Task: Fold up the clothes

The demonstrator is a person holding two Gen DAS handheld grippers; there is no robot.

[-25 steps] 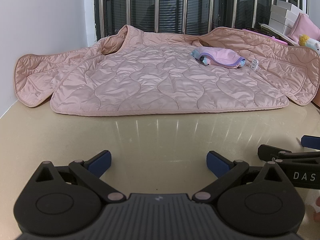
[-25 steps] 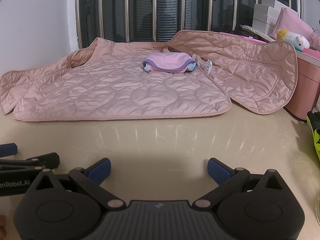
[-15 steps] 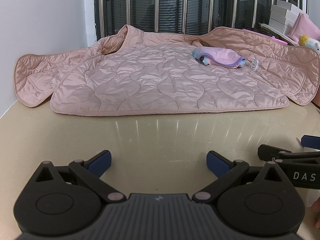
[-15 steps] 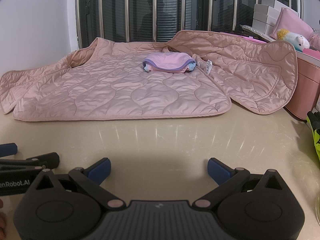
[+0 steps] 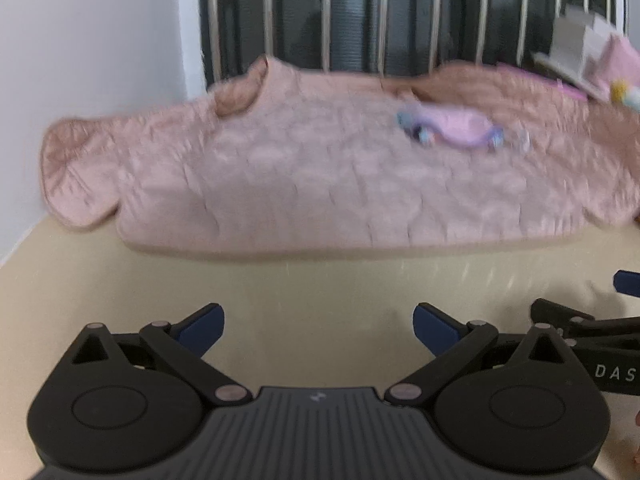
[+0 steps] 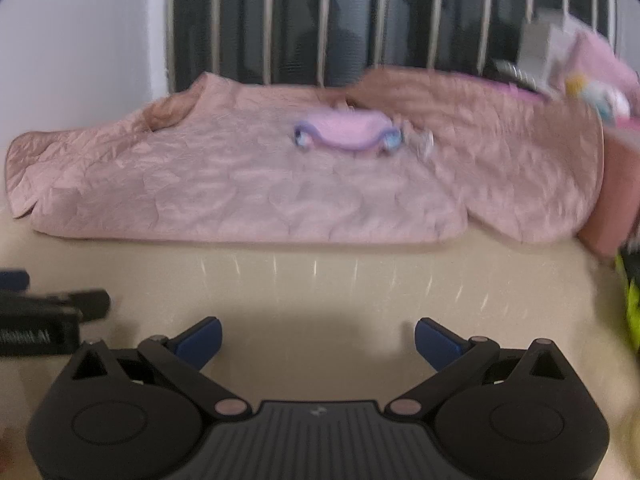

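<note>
A pink quilted jacket [image 5: 320, 184] lies spread flat on the beige table, also in the right wrist view [image 6: 256, 184]. A small folded pink and lilac garment [image 5: 456, 128] lies on it, also in the right wrist view [image 6: 348, 134]. My left gripper [image 5: 316, 326] is open and empty above bare table, short of the jacket's near hem. My right gripper [image 6: 316, 338] is open and empty, likewise short of the hem. Each gripper shows at the edge of the other's view. Both views are motion-blurred.
A white wall [image 5: 88, 40] stands on the left and a barred dark window [image 5: 400, 12] behind. White boxes and a soft toy [image 6: 596, 92] sit at the back right over a pink cabinet [image 6: 608, 208]. Something yellow-green [image 6: 632, 308] lies at the right edge.
Both views have gone blurred and the jacket sits lower and nearer in them: both grippers have started moving, lifting and tilting toward the jacket. Jaws stay open.
</note>
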